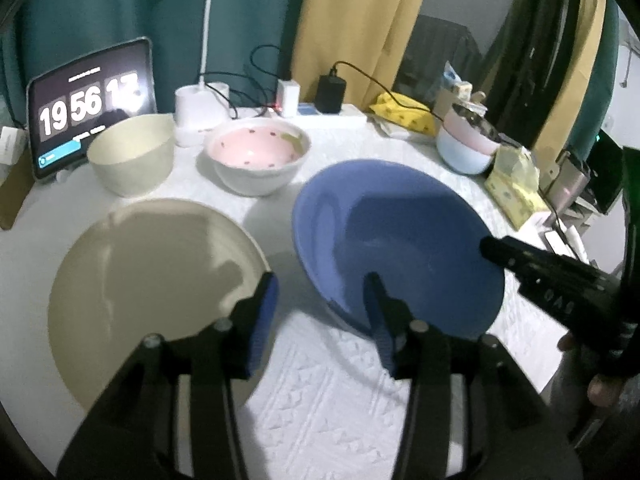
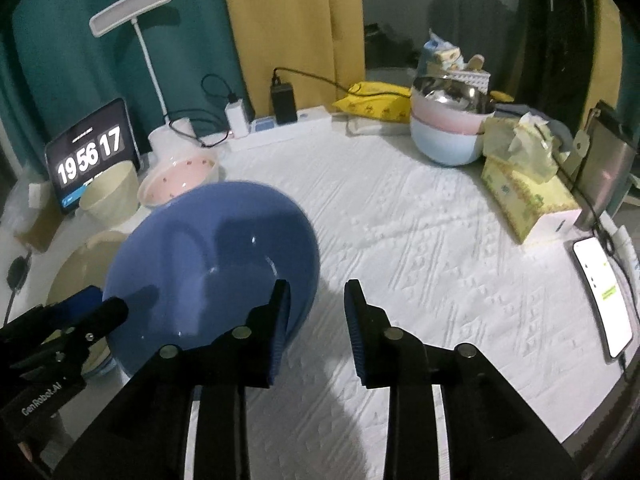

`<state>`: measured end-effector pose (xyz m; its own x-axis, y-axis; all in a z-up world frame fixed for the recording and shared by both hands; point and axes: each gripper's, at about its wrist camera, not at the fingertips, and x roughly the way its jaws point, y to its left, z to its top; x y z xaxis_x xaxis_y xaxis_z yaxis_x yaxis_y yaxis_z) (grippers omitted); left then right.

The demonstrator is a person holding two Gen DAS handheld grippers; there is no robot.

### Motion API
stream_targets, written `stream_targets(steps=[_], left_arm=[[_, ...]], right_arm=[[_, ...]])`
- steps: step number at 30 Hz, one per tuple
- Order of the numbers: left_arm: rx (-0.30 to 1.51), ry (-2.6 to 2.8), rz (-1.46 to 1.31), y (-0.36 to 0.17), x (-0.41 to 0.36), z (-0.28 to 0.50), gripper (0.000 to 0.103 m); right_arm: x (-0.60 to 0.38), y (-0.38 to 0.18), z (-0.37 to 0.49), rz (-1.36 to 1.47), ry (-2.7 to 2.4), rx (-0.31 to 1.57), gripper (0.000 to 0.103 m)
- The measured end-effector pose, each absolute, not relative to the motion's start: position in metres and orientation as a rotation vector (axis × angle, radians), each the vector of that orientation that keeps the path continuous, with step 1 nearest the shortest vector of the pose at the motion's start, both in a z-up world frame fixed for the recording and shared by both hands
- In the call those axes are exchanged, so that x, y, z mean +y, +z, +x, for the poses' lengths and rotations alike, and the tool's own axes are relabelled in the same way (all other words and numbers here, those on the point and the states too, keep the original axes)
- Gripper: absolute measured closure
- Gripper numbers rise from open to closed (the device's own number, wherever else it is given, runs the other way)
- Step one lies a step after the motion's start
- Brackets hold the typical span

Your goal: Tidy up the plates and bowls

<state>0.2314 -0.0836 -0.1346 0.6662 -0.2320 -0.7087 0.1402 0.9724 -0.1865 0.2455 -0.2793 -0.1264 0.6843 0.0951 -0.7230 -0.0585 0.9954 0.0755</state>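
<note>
Nearest the cameras, two grippers are seen over a white quilted tablecloth [image 2: 420, 240]. The left gripper [image 1: 322, 304] is spread, and nothing is pinched: its right finger [image 1: 378, 312] lies over the near rim of the blue plate [image 1: 400, 232], its left finger over the edge of the beige plate [image 1: 152, 272]. The right gripper [image 2: 316, 308] is also spread, with bare cloth in the gap, and its left finger overlaps the blue plate's right rim; whether it touches cannot be told.

Two plates are counted: the beige one lies flat at the left, and the blue one just beside it appears tilted.

Behind them two single bowls stand side by side, a cream bowl [image 1: 132, 152] and a pink-lined bowl [image 1: 258, 152]. Farther right, one stack of three nested bowls [image 2: 450, 128] is seen, blue, pink and steel.

At the far edge, one tablet clock [image 1: 90, 108], one desk lamp [image 2: 132, 20] and one power strip [image 2: 280, 128] are found.
</note>
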Motion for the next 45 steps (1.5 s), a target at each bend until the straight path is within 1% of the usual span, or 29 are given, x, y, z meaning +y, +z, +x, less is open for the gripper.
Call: stream_targets(steps=[8,21,31,45], left_arm=[[0.772,-0.178,-0.144,-0.119,-0.065,0.236,0.057],[0.715,-0.125,-0.161,-0.098,-0.033,0.26,0.057],[0.729,-0.123,-0.169,-0.094,-0.022,0.295,0.057],[0.787,-0.094,-0.174,-0.109,-0.012,0.348,0.057]], right_arm=[[-0.271,-0.105,0.253,0.026,0.106,0.763,0.073],[-0.228,-0.08,0.288,-0.041,0.195,0.735,0.073],[-0.198,-0.082,0.326,-0.072,0.235,0.763,0.073],[-0.168,-0.095,0.377,-0.09,0.277,0.838,0.073]])
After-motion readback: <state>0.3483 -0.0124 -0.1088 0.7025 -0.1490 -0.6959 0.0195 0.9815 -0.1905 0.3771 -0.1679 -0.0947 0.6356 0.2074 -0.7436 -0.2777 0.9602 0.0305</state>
